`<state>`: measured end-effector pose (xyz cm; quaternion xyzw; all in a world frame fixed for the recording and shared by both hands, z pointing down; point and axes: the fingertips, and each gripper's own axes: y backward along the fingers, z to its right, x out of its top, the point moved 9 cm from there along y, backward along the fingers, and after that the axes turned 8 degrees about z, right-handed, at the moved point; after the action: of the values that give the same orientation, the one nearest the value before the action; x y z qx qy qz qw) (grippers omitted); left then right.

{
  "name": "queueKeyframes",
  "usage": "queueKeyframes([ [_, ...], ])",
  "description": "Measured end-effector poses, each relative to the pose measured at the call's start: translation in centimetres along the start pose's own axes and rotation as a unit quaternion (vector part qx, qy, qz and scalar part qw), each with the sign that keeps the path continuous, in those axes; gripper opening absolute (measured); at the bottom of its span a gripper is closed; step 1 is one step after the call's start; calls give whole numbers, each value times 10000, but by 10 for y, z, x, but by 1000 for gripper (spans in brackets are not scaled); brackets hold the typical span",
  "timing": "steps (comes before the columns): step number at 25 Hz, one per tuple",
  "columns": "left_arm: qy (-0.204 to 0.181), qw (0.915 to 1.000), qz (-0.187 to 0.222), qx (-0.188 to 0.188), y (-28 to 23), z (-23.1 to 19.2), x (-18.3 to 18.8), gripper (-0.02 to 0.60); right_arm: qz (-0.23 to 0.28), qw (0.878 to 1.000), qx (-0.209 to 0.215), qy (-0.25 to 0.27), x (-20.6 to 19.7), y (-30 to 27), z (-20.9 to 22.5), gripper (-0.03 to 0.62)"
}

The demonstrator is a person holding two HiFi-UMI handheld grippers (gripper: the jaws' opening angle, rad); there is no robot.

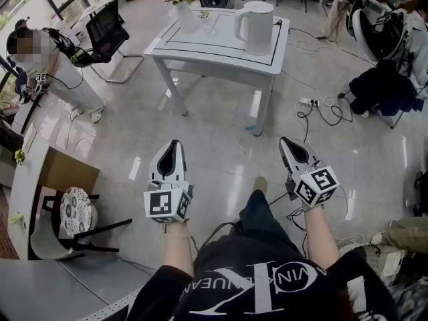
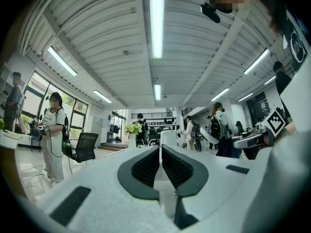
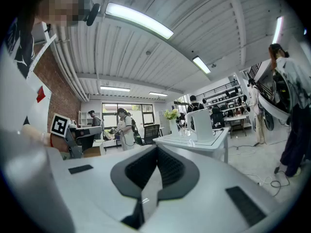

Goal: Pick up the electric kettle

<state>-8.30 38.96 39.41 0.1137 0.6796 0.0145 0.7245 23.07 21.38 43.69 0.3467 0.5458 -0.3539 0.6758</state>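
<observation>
Head view, looking steeply down: a person holds out two white grippers, level, over a glossy grey floor. The left gripper (image 1: 173, 143) has its jaws shut, pads pressed together. The right gripper (image 1: 286, 140) is shut the same way, tips meeting. The person's dark trouser leg (image 1: 257, 212) and one shoe show between them.

Ahead, well apart from both grippers, stands a white table (image 1: 200, 52) with a black line running round its top. The white kettle (image 1: 257, 27) stands upright by the table's right edge, nearer the far right corner. A vase of flowers (image 1: 184, 9) stands at the far left corner, with a small glass (image 1: 205, 20) just beside it. Bare tabletop lies between the kettle and the near edge.

Only open floor lies between the grippers and the table. Right of the table's near right leg, a power strip (image 1: 309, 101) and loose cables (image 1: 331, 112) lie on the floor. Further right is a dark bundle (image 1: 374, 89). Left of the table, a black chair (image 1: 107, 29) and a standing person (image 1: 67, 72). At the lower left, a stool (image 1: 75, 212) with a patterned seat.

In the right gripper view, the kettle (image 3: 200, 125) appears on the table, above and right of the shut jaws. In the left gripper view, it (image 2: 168, 137) sits just behind the tips.
</observation>
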Motion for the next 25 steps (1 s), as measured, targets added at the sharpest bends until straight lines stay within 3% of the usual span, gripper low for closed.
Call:
queueKeyframes([
  [15, 127, 9998, -31, -154, -9, 1, -3, 18, -51, 9999, -164, 0, -4, 6, 5, -2],
  [19, 362, 9979, 161, -512, -12, 3, 2, 18, 22, 9996, -293, -57, -3, 6, 10, -2],
  [23, 498, 9951, 168, -835, -20, 3, 5, 118, 27, 9993, -346, -115, -3, -1, 15, -2],
  [25, 447, 9951, 134, -872, -24, -1, 3, 123, 47, 9991, -369, -221, -5, -7, 19, -2],
])
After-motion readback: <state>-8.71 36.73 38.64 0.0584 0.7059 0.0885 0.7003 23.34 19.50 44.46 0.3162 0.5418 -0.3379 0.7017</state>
